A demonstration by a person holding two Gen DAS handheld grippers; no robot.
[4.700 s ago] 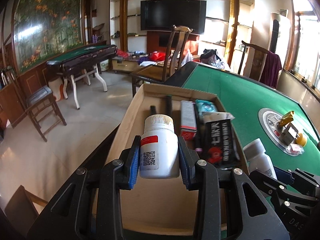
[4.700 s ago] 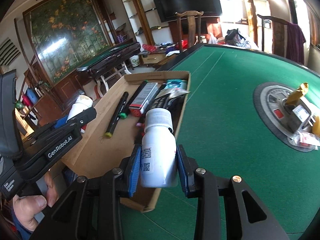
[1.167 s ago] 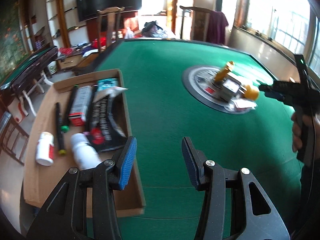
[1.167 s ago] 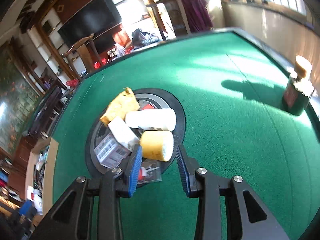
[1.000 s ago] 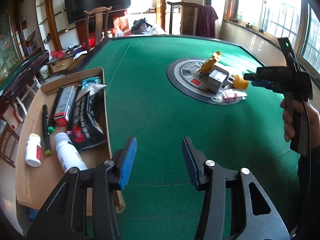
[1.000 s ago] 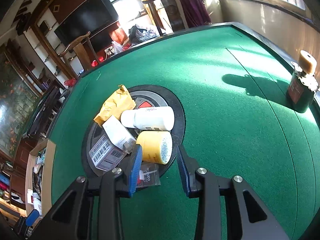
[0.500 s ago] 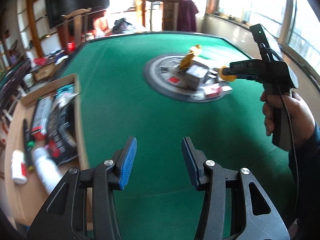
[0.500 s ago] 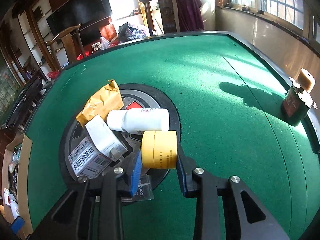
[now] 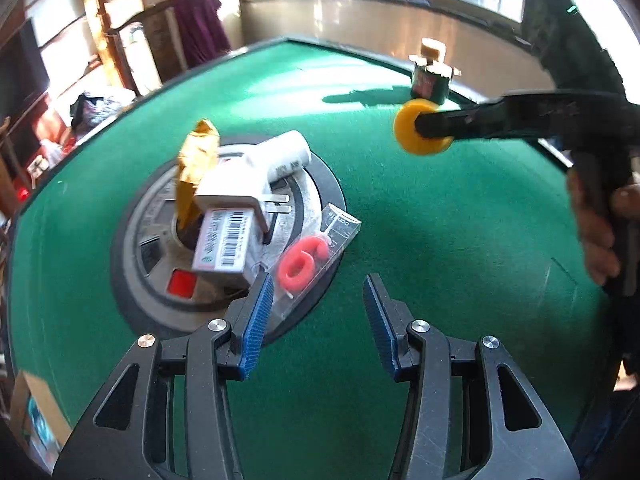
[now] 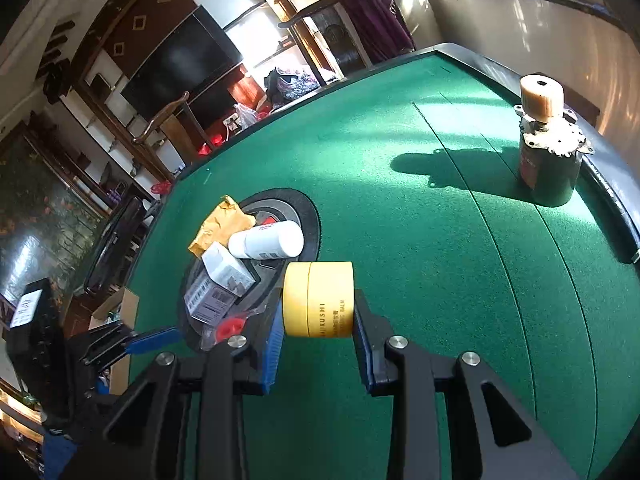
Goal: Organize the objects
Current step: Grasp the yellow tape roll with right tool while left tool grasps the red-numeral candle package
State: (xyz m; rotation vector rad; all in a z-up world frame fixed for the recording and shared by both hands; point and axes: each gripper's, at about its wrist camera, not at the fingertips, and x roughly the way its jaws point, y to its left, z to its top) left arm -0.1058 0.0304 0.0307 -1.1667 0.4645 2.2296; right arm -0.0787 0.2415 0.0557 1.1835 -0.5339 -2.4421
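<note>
My right gripper (image 10: 318, 334) is shut on a round yellow balm jar (image 10: 319, 299) and holds it above the green table; the jar also shows in the left wrist view (image 9: 420, 132). My left gripper (image 9: 318, 312) is open and empty, just in front of a clear packet with a red ring (image 9: 310, 258). On the table's round centre disc (image 9: 160, 280) lie a barcoded white box (image 9: 222, 240), a white plug box (image 9: 236, 184), a white bottle (image 9: 286, 158) and a crumpled yellow-brown packet (image 9: 196, 164).
A dark green canister with a tan knob (image 10: 548, 152) stands near the table's far right edge. The cardboard box (image 10: 116, 316) of sorted items sits off the table's left side. Chairs stand beyond the far edge.
My right gripper has closed on the yellow jar and lifted it off the centre disc. My left gripper has swung from the cardboard box toward the pile, still open.
</note>
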